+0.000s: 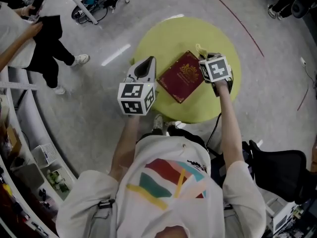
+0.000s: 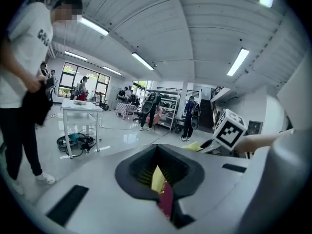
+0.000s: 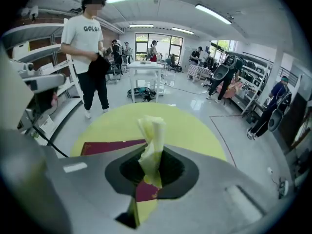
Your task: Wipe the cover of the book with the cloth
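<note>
A dark red book (image 1: 183,76) lies on the round yellow-green table (image 1: 173,33), near its front half. My right gripper (image 1: 204,56) hovers over the book's far right corner and is shut on a pale yellow cloth (image 1: 200,49). In the right gripper view the cloth (image 3: 152,135) stands up out of the closed jaws of that gripper (image 3: 148,172), with the book (image 3: 109,146) below. My left gripper (image 1: 148,61) is raised by the book's left corner. It is shut with nothing held. In the left gripper view, slivers of table and book show through its jaws (image 2: 159,180).
A person (image 1: 47,43) holding a dark garment stands on the floor at the upper left. A white table (image 3: 146,74) with cables under it stands beyond the round table. Curved shelving (image 1: 29,133) runs along the left, and a black chair (image 1: 277,167) sits at the lower right.
</note>
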The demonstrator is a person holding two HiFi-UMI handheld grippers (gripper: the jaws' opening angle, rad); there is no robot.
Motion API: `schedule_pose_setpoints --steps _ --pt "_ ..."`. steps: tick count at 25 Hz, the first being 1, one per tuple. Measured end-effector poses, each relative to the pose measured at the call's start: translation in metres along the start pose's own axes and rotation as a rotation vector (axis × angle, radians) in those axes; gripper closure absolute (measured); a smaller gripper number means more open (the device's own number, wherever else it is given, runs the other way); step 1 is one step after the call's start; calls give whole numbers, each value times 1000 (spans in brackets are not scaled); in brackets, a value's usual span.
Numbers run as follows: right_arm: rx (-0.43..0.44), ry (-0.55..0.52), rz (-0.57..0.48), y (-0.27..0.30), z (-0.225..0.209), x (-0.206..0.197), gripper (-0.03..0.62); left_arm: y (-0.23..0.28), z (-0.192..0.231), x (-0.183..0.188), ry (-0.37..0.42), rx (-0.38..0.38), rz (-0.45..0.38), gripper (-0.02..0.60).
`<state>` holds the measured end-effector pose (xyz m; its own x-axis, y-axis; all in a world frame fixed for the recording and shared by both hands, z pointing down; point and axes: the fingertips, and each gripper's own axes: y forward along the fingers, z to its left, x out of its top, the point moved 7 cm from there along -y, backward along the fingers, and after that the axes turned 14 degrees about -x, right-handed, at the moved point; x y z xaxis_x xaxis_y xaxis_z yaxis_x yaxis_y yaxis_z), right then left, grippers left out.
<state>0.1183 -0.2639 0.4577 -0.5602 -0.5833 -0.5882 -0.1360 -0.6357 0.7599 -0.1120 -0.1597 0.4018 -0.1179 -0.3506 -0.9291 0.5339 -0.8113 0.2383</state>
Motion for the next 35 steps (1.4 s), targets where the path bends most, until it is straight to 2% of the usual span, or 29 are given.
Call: schedule_pose_setpoints --steps 7,12,18,28,35 --pt "-42 -73 140 59 3 -8 565 -24 1 11 72 37 -82 566" --pt "-34 -197 190 84 12 -9 565 -34 -1 12 80 59 -85 567" --pt "-33 -229 248 89 16 -13 565 -41 1 12 73 84 -93 566" --pt "-9 -290 234 79 26 -8 565 -45 2 14 65 105 -117 566" --pt "43 -342 242 73 50 -10 565 -52 2 13 62 112 -124 566"
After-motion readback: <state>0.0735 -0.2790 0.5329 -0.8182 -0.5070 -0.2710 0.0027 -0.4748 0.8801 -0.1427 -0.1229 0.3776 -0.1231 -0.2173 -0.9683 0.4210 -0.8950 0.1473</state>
